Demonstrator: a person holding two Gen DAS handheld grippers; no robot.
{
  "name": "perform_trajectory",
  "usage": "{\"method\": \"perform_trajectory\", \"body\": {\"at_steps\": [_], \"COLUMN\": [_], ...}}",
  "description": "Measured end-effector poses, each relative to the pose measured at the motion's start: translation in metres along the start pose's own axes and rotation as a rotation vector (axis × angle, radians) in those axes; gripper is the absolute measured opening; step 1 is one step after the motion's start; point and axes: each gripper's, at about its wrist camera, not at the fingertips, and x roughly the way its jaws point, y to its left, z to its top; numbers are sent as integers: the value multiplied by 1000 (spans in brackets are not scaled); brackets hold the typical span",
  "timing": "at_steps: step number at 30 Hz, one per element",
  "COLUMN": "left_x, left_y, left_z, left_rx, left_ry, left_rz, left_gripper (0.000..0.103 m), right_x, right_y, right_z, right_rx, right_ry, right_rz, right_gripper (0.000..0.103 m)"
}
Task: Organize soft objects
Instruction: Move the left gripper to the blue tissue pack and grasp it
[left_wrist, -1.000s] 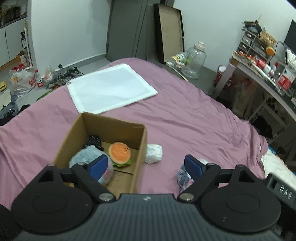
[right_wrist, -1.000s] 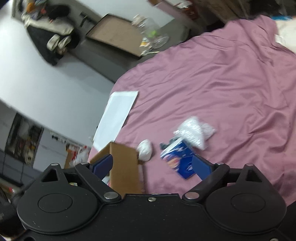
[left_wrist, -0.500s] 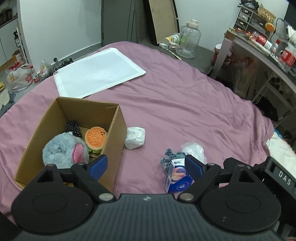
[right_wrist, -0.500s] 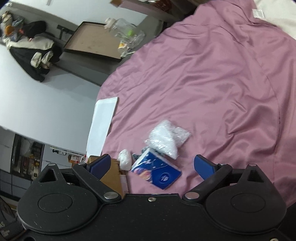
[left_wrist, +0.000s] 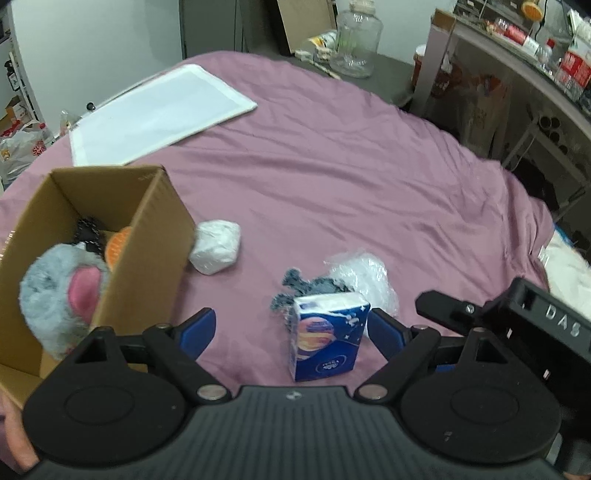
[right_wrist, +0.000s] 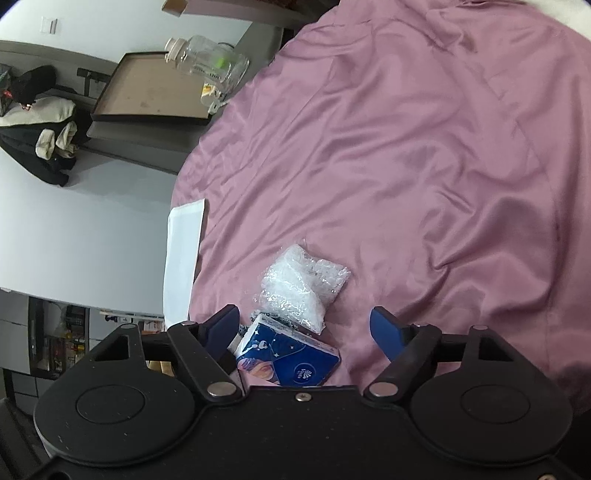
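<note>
Both the left gripper (left_wrist: 291, 328) and right gripper (right_wrist: 304, 325) gape wide and empty over a glossy blue tissue pack (left_wrist: 325, 338) beside crinkly clear plastic (right_wrist: 303, 291) on the smooth mauve bed (left_wrist: 351, 177), near a cardboard box (left_wrist: 155, 236) holding a fuzzy grey plush (left_wrist: 62, 291).

"DAS" on black right gripper body (left_wrist: 554, 325); tissue pack (left_wrist: 327, 338) logo unreadable.

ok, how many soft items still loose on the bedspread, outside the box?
4: white bundle beside the cardboard box; tissue pack between the left gripper's open fingers; grey fuzzy item behind it; clear plastic bag to its right. Others may be hidden.
</note>
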Motion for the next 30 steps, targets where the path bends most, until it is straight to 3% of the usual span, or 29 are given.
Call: {"method": "perform_trajectory", "body": {"at_steps": [12,14,16,18,24,28,30], "left_x": [48,52,55,58,59,56,53], "left_y": [-9,-8,-8,-5,5,10,11], "left_z": [-10,-11,-11,-9,-7,-6,-5], "left_rx": [-25,-30,-29,-38,-53,-71,-75], "left_ry": [71,66,73,97,106,110,110], "left_rz": [17,19,16,2,-31,-40,-45], "left_gripper": [86,80,61,52,50,49,49], "right_x": [25,30,37,42,54,58,57], "right_y": [-15,-16,-16,-16,-6,-7,-8], "right_z": [10,12,14,15,11,10,11], "right_rx": [76,80,88,96,68,65,60], "right_ry": [54,64,79,89,126,132,126], "right_rz": [35,46,47,46,54,37,27], "right_gripper": [61,60,59,56,53,30,25]}}
